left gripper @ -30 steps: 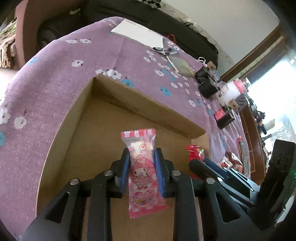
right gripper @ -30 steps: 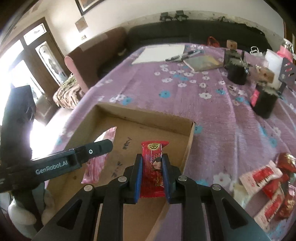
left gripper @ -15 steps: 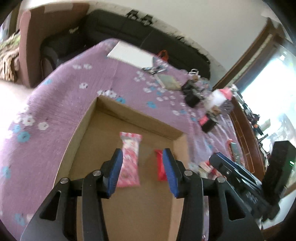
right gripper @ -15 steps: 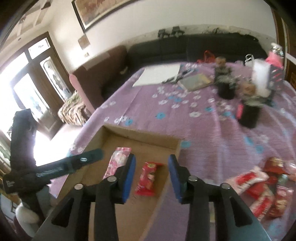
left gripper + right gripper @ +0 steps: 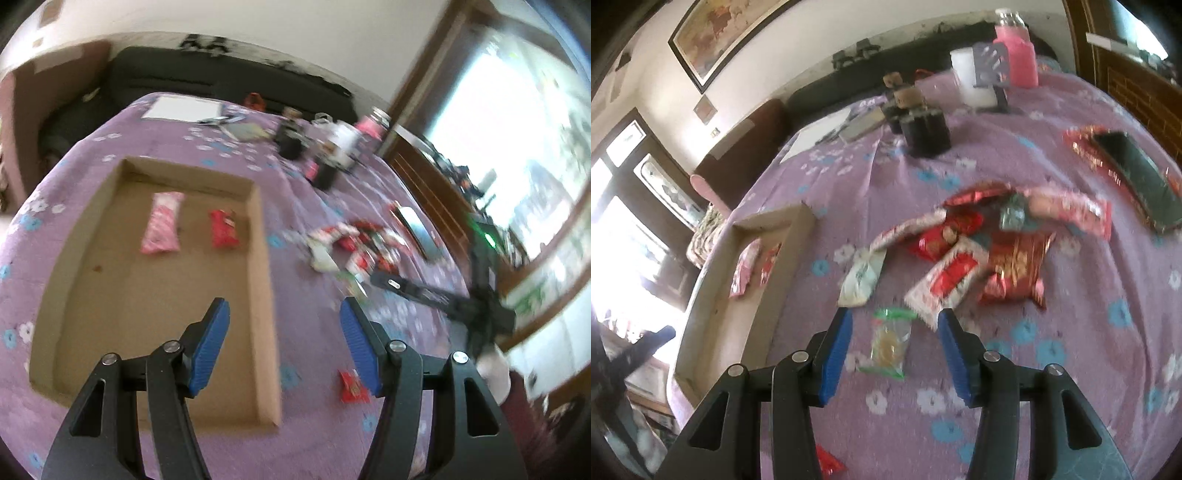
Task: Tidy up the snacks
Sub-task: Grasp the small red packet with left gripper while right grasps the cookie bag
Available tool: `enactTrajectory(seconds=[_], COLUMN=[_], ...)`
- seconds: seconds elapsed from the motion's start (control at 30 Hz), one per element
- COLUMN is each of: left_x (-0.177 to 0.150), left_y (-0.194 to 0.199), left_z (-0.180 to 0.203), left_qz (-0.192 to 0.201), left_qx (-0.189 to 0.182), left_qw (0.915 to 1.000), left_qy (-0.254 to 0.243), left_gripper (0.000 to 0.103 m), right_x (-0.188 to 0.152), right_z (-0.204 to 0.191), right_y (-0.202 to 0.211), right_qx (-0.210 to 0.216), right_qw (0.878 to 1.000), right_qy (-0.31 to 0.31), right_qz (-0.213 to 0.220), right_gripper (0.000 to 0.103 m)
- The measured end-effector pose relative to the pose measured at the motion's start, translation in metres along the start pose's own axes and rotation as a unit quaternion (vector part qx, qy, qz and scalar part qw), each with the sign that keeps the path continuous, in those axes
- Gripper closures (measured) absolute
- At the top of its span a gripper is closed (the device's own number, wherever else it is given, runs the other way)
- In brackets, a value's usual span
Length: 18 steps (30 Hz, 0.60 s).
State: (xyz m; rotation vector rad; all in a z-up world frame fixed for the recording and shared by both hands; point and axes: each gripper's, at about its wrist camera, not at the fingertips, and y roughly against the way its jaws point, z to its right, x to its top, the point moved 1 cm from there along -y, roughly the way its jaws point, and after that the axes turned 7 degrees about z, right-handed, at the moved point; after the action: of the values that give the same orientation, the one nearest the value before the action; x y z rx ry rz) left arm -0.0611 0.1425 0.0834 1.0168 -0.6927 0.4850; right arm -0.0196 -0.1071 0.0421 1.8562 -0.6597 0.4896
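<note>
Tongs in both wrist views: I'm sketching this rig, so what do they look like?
Both the left tongs and the right tongs match: black angular arms with triangular cut-outs and silver round screws, and ribbed blue pads on the inner faces of the fingers. No cables, sleeves or readable markings show.

Both snack packets [image 5: 162, 223] released into box [image 5: 258, 280].

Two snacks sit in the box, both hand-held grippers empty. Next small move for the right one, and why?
Probably lower the right hand-held gripper onto the green-topped clear packet and close. Its opening jaws already frame that packet, which lies apart from the snack pile on the purple cloth, outside the cardboard box.
</note>
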Motion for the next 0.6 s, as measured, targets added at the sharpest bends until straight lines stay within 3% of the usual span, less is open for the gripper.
enactTrajectory(seconds=[0.23,0.3,0.33,0.6], left_x=[-0.028,-0.036,-0.041,-0.074], left_y=[0.004,0.004,0.003,-0.035], left_z=[0.047,0.058,0.064,0.094], left_qz=[-0.005,-0.006,-0.007,-0.041], left_qx=[-0.009,-0.011,-0.012,0.008], left_qw=[0.9968,0.9948,0.9932,0.9819], left_qy=[-0.080,-0.102,-0.116,-0.185], left_gripper=[0.042,0.042,0.042,0.042], right_x=[-0.019,-0.021,-0.022,-0.032], right_z=[-0.021,-0.022,-0.022,0.008], right_y=[-0.025,-0.032,-0.033,-0.008], right_qx=[-0.034,-0.050,-0.060,-0.062], right_qw=[0.999,0.998,0.997,0.997], right_qy=[0.039,0.044,0.053,0.036], right_qz=[-0.018,-0.016,-0.010,-0.006], right_gripper=[0.054,0.062,0.078,0.079])
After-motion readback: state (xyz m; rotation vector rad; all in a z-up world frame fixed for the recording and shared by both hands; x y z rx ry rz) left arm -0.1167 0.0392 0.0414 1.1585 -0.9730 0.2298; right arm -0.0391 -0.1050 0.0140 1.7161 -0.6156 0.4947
